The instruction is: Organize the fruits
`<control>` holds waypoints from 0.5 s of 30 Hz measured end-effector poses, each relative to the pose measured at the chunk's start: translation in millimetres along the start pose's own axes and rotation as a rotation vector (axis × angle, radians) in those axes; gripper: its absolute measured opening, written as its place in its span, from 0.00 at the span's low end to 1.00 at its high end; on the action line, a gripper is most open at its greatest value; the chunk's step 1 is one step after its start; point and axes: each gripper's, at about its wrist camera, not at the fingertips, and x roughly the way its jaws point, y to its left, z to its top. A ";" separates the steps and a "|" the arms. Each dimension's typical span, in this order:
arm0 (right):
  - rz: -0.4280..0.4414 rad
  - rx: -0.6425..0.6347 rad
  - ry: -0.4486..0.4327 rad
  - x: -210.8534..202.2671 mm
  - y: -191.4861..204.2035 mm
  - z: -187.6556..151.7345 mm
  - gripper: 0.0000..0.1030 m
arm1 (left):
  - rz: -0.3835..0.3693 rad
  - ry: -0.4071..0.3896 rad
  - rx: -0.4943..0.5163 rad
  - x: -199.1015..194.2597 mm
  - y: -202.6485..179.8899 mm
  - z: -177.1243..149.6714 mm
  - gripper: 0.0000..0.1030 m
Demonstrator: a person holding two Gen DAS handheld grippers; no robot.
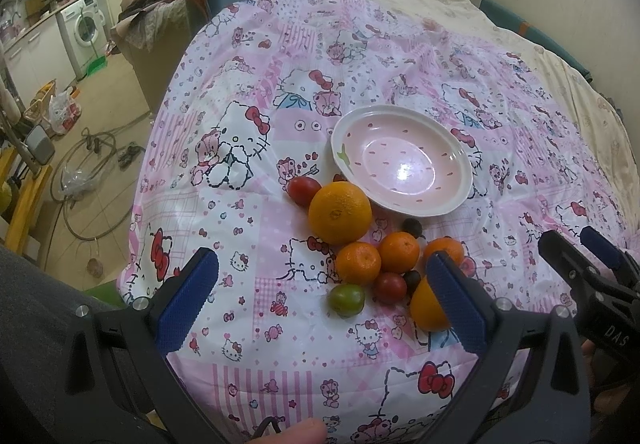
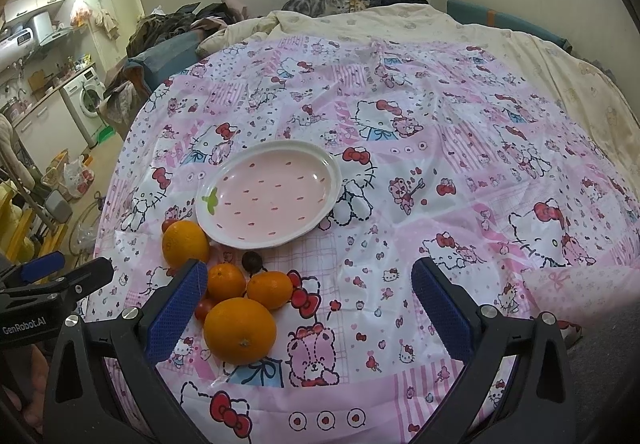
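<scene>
A bed under a cream quilt [image 2: 460, 25] carries a glossy pink-and-white cartoon-cat print cloth [image 2: 420, 163]. On the cloth sits an oval pink strawberry-patterned ceramic plate [image 1: 400, 115]; just beside its near rim lie two large oranges [image 1: 340, 212], three small tangerines [image 1: 358, 263], red, green and dark cherry tomatoes [image 1: 346, 299]

Light: warm indoor, moderately bright; lamp flare upper left, right view.
Glare: plate [image 1: 401, 171].
Edges: fisheye bending, dark vignette.
</scene>
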 end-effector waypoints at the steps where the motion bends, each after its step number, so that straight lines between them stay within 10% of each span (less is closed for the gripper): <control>1: 0.001 -0.001 0.001 1.3 0.6 -0.8 1.00 | 0.000 0.001 0.000 -0.3 -0.6 0.3 1.00; 15: 0.002 0.003 0.005 -1.3 -0.9 3.0 1.00 | 0.003 0.003 -0.005 2.3 2.6 -2.6 1.00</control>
